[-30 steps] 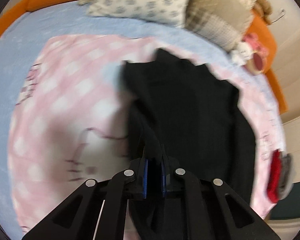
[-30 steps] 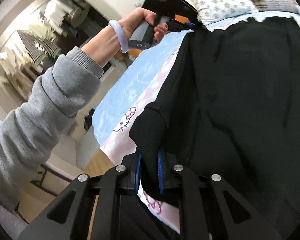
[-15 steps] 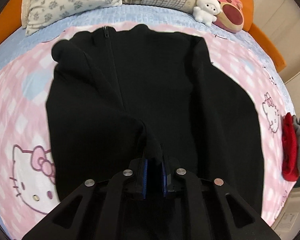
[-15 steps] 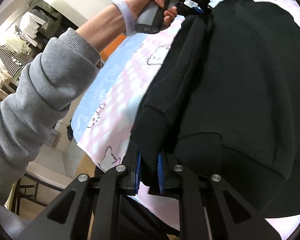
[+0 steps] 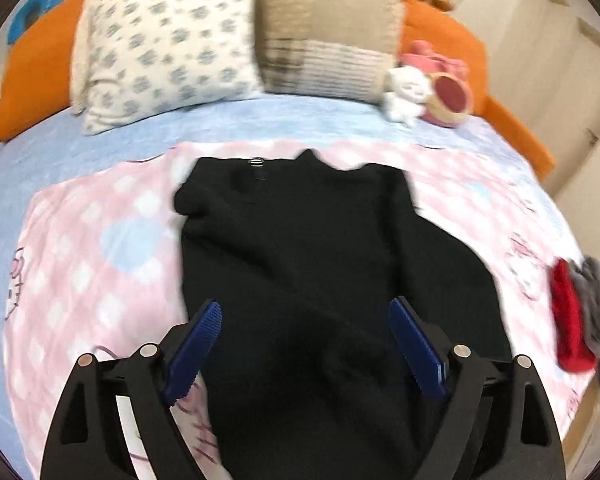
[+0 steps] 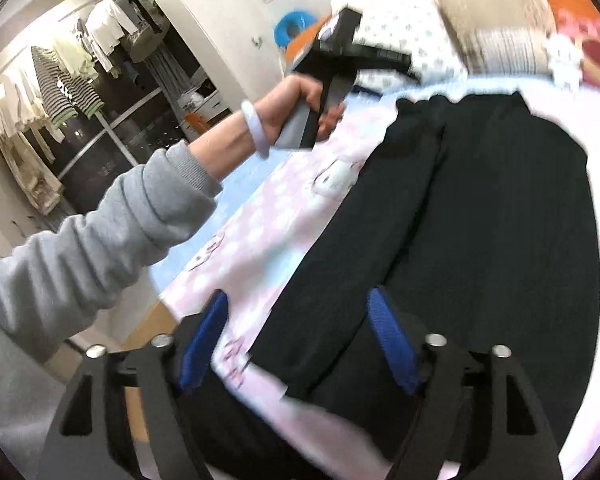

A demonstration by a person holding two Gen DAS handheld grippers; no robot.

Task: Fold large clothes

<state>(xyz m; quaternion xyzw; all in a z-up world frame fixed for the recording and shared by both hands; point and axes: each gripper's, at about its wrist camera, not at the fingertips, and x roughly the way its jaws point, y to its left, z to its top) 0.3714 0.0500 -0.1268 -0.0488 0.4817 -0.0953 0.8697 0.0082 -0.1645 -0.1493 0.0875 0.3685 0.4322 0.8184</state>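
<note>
A large black garment (image 5: 320, 264) lies spread on the pink Hello Kitty blanket (image 5: 80, 280), its zip collar toward the pillows. It also shows in the right wrist view (image 6: 480, 240), with its left side folded inward. My left gripper (image 5: 304, 340) is open and empty above the garment's near part. My right gripper (image 6: 300, 336) is open and empty above the garment's near left edge. The person's left hand holds the left gripper's handle (image 6: 328, 92) above the blanket.
Two pillows (image 5: 172, 40) and plush toys (image 5: 428, 88) sit at the head of the blue-sheeted bed (image 5: 40, 152). Red and grey folded clothes (image 5: 580, 316) lie at the blanket's right edge. An orange bed frame (image 5: 32, 80) surrounds it. Hanging clothes (image 6: 60, 88) are left.
Both grippers were shut on the black garment's edge. Now both are open and have let it go; the garment lies on the blanket and both grippers have pulled back.
</note>
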